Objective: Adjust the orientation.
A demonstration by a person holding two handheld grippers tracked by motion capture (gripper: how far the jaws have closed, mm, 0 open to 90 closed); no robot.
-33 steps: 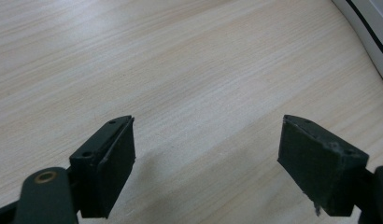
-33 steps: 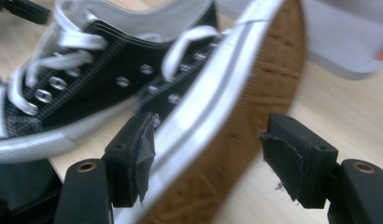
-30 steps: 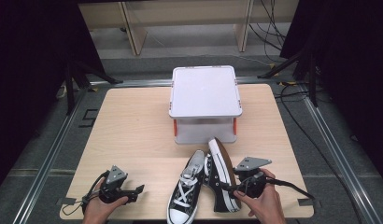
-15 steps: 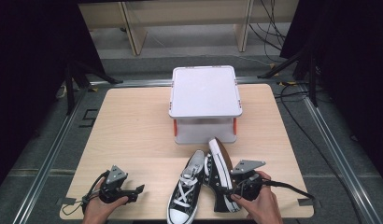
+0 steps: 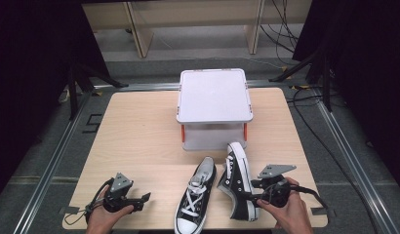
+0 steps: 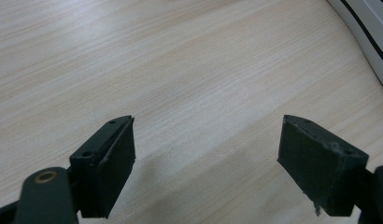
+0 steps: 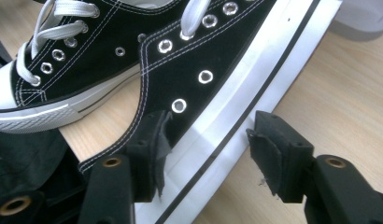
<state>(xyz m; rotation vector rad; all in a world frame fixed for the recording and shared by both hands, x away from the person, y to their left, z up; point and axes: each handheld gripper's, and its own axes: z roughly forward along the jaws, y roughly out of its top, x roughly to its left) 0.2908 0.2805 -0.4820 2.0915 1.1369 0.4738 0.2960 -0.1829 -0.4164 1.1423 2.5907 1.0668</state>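
Two black canvas sneakers with white soles and laces lie at the table's front. One sneaker [image 5: 194,194] stands upright. The other sneaker [image 5: 238,179] [image 7: 213,70] is tipped on its side to the right of it. My right gripper [image 5: 252,194] [image 7: 210,135] straddles the tipped sneaker's white sole edge. Its jaws have just been closing with the sole between them, one pad against the canvas and the other a little apart from the sole. My left gripper [image 5: 143,199] [image 6: 206,140] rests open over bare wood at the front left, holding nothing.
A white lidded box [image 5: 214,95] with orange latches stands at the middle back of the wooden table [image 5: 134,131]. A sneaker's white sole [image 6: 367,28] crosses the top right corner of the left gripper view. Cables trail off the table's right side.
The right gripper edged left toward the tipped sneaker, then shifted back right, and its jaws narrowed around the sole. The left gripper stayed put.
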